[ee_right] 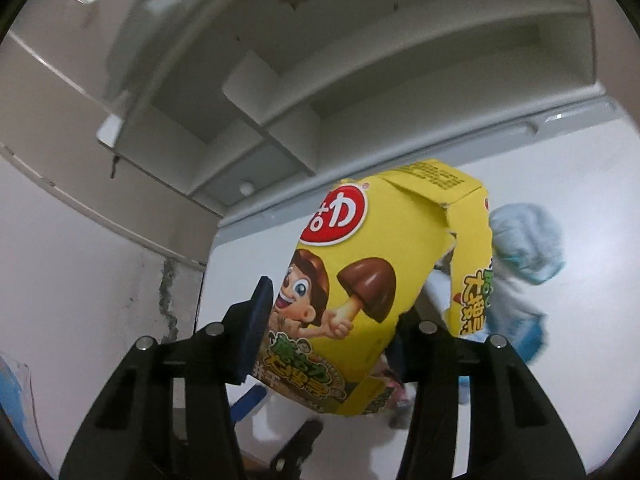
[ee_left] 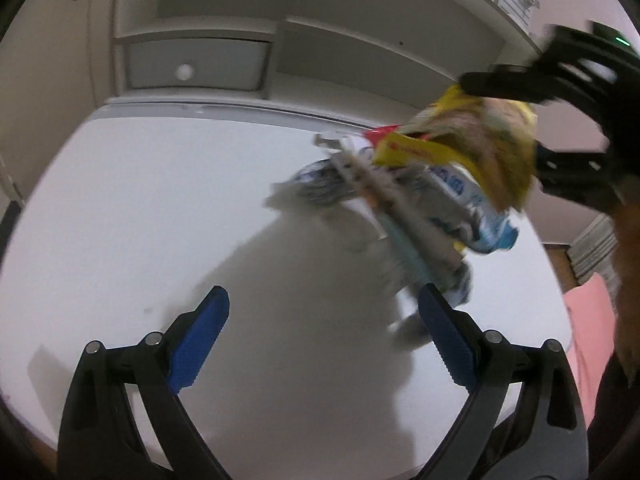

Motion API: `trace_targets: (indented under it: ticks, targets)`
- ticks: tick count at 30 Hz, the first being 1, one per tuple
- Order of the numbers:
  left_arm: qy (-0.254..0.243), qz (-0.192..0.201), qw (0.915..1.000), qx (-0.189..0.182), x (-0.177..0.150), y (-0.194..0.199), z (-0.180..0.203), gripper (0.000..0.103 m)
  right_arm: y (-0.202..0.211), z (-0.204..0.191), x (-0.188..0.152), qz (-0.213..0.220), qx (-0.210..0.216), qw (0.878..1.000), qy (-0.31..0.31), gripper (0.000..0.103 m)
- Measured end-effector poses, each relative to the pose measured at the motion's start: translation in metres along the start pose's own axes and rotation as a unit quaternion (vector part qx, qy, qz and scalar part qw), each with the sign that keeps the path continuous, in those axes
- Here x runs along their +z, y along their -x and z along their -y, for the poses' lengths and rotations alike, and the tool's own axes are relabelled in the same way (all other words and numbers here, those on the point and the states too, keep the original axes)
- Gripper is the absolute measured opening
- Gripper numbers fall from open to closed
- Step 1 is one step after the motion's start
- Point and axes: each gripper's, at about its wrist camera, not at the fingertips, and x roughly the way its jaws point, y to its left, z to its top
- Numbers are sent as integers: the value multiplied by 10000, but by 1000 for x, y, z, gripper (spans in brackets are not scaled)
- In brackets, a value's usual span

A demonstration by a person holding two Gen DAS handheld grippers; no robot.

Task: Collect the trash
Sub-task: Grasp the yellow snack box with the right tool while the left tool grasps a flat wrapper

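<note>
We pinch the crushed yellow snack box [ee_right: 360, 280] in our right gripper [ee_right: 332, 320] above the white surface [ee_left: 140, 200]; our left gripper [ee_left: 324, 336], spread and empty, hangs just beside the wrappers [ee_left: 400, 200] dangling below the box.

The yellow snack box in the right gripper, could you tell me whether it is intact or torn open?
Torn open: the yellow snack box shows a ripped, gaping side seam.

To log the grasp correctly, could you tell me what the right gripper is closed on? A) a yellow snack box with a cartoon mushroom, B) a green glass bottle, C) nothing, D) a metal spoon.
A: in the right wrist view the right gripper has its pads against the yellow snack box.
</note>
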Motion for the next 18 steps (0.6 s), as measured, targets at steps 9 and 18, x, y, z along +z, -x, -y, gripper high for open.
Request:
trace_targets:
  ticks: [9, 18]
  targets:
    - [44, -219, 9997, 92, 48, -46, 39, 92, 95, 58, -33, 540, -455, 9967, 407, 48]
    - [416, -539, 9976, 140, 64, -82, 33, 40, 150, 154, -111, 704, -1283, 9886, 364, 47]
